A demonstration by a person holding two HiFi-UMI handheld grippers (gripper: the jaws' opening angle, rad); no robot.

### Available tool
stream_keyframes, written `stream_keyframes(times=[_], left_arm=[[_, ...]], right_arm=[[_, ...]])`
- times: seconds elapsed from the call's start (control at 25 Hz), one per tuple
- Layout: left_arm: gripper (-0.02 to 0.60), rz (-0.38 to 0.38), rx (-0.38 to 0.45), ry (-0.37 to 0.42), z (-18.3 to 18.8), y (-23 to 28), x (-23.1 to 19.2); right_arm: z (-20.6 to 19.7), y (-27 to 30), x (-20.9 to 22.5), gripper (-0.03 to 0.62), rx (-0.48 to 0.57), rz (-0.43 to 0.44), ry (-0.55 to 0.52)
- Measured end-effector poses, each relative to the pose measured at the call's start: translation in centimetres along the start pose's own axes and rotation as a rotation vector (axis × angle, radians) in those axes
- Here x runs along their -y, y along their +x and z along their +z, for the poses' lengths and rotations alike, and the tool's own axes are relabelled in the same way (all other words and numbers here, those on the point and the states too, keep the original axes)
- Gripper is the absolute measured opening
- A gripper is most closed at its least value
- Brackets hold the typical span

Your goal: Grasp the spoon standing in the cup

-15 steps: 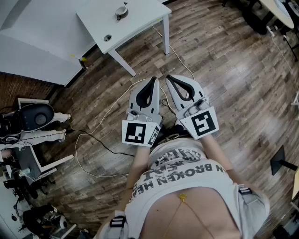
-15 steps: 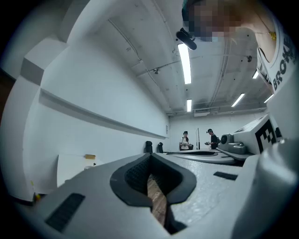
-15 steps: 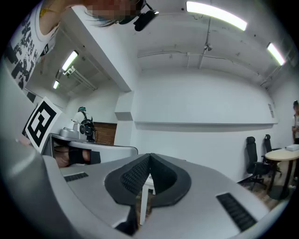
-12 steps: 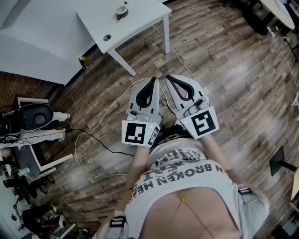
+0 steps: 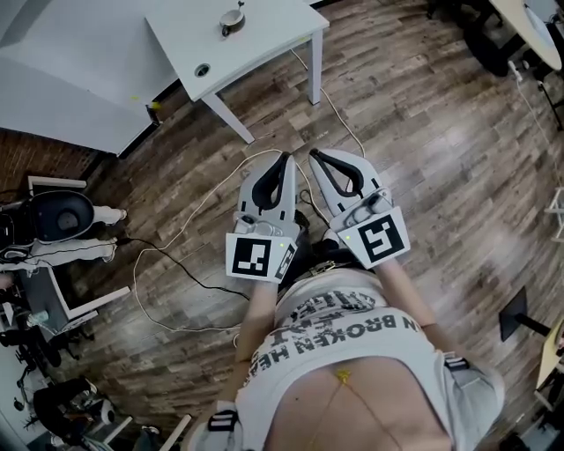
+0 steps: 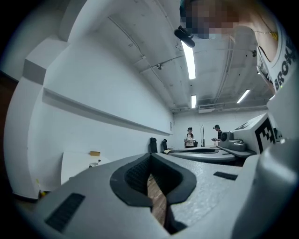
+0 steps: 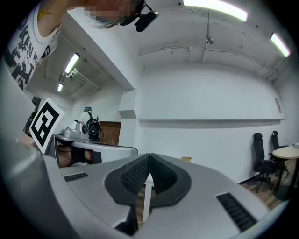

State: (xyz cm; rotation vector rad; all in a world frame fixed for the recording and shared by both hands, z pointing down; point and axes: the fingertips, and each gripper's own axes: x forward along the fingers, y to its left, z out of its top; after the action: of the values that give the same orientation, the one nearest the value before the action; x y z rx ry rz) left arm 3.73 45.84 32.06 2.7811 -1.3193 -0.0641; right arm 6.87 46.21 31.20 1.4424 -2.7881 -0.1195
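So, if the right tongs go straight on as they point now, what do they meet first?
Probably the white table leg: it shows in the gap just behind the tips of the shut, empty right tongs. Nothing seems to stand before it, but depth is unclear.

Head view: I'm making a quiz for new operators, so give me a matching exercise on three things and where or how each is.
Things:
1 cup
2 left gripper
3 white cable

Places or states:
A lies on the wooden floor
B stands on the white table
C jaws shut, nothing between them

Pairs: 1-B, 2-C, 3-A.
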Motion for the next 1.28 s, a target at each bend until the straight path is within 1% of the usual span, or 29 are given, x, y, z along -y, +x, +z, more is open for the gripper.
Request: stream_keyframes(times=[0.24, 0.44, 0.56, 0.72, 0.88, 1.0, 1.28], left_arm=[[-0.009, -0.037, 0.005, -0.022, -0.4, 3.6, -4.8], [-0.009, -0.127, 0.007, -0.051, 0.2, 7.5, -9.4], [-0.009, -0.167, 0.002, -0.038, 0.7, 9.5, -11.5], [-0.009, -0.202, 0.0, -0.027, 1.0, 10.9, -14.0], [-0.009, -0.219, -0.001, -0.022, 0.9, 11.9, -16.7], [-0.009, -0.225, 0.001, -0.03, 0.9, 12.2, -18.4], [-0.009, -0.222, 0.002, -0.054, 1.1, 13.1, -20.3]], right_arm=[[-0.9, 5.5, 1.8, 0.006, -0.012, -0.018, -0.002], [-0.7, 11.2, 4.0, 0.006, -0.008, -0.056, -0.032], [-0.2, 13.9, 5.2, 0.006, 0.001, -0.088, -0.041], [-0.3, 17.0, 5.6, 0.006, 0.0, -0.116, -0.031], [-0.6, 19.9, 5.5, 0.006, 0.005, -0.132, -0.026], [-1.0, 21.3, 5.4, 0.006, -0.01, -0.143, -0.019], [-0.8, 23.0, 6.0, 0.006, -0.023, -0.151, -0.015]])
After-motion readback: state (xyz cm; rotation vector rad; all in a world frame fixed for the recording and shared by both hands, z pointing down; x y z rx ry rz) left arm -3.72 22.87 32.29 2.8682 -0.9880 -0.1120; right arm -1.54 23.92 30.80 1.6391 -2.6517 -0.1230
